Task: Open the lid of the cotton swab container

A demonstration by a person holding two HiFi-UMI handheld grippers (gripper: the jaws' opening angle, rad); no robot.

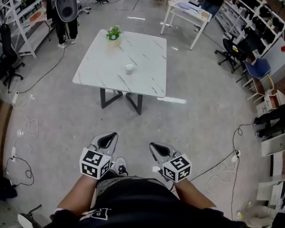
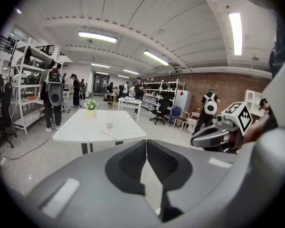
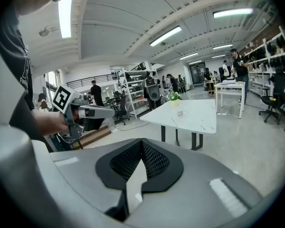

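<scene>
A white marble-pattern desk (image 1: pixel 145 51) stands on the grey floor (image 1: pixel 57 113), well apart from the person. The left claw (image 1: pixel 112 136) and the right claw (image 1: pixel 153 146) are held side by side above the floor, each closed tip to tip and empty. A small potted plant (image 1: pixel 114 33) stands near the desk's far edge. The cotton swab container (image 1: pixel 129 68) stands near the desk's middle, lid on.
</scene>
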